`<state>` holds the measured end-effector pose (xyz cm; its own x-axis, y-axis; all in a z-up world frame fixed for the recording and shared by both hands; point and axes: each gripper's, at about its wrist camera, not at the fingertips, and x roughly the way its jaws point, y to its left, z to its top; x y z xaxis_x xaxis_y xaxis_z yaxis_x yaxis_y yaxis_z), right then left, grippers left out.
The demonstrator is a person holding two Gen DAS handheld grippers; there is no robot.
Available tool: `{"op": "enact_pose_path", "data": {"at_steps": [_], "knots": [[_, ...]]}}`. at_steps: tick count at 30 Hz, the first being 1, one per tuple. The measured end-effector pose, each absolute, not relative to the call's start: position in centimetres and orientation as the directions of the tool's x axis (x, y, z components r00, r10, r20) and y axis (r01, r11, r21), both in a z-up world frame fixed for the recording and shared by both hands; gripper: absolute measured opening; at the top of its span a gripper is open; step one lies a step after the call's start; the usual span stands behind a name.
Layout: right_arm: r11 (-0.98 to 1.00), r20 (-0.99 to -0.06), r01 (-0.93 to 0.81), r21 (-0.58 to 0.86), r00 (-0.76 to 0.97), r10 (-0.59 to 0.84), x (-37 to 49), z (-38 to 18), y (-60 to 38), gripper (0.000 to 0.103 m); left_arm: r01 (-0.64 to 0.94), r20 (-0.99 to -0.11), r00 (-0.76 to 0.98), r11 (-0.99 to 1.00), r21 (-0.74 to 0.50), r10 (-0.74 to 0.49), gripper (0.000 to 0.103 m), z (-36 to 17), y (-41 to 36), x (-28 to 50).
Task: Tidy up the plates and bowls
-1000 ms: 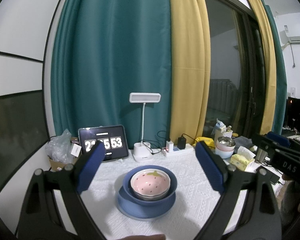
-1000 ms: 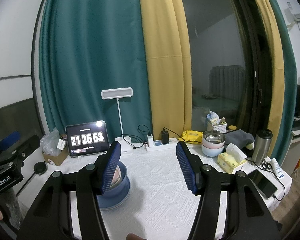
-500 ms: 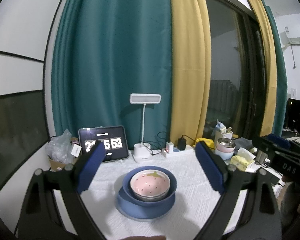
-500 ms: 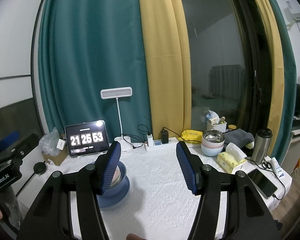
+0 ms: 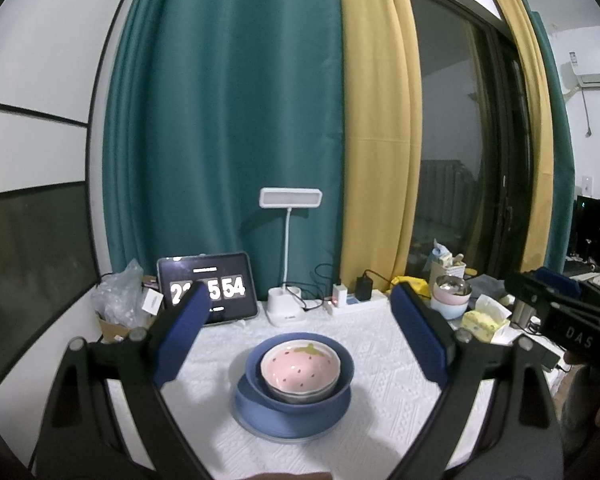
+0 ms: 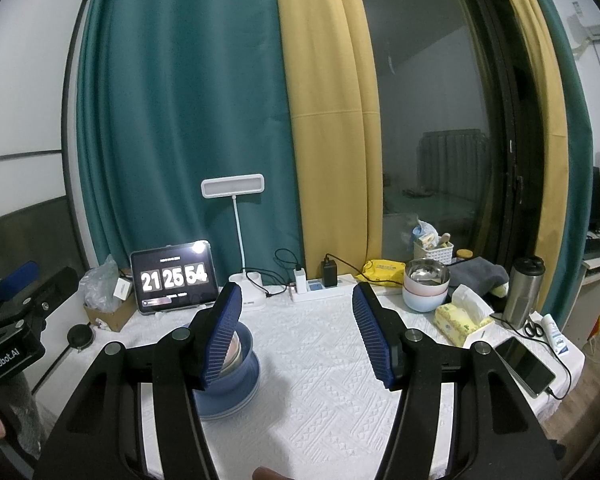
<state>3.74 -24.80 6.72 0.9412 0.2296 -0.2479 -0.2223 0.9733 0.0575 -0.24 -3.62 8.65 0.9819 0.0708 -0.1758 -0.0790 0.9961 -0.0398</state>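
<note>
With the left gripper [image 5: 300, 340] and right gripper [image 6: 298, 334] both wide open and empty above the white tablecloth [image 5: 392, 364], we judge the stacking finished: the strawberry bowl [image 5: 299, 368] sits in the blue bowl [image 5: 342, 364] on the blue plate [image 5: 260, 412], so next we only withdraw.

On the counter [image 5: 380, 432]: one blue plate [image 5: 288, 420], one blue bowl [image 5: 340, 364], one pink strawberry bowl [image 5: 300, 366] nested within; one separate stack of bowls [image 6: 425, 289]; one tablet clock [image 6: 174, 282]; one desk lamp [image 6: 233, 186]; two grippers.

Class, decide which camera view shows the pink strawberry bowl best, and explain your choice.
The left wrist view: the pink strawberry bowl sits centred, inside showing. In the right wrist view only a sliver shows behind a gripper finger.
</note>
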Motion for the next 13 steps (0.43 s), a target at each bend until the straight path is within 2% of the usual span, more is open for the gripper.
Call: {"op": "enact_pose_path", "data": {"at_steps": [13], "knots": [[0.974, -0.251, -0.221, 0.058, 0.941, 0.229, 3.72, 6.7, -24.84, 0.061, -0.062, -0.161, 0.985, 0.998, -0.03, 0.056, 0.092, 8.87, -4.22, -0.5]]}}
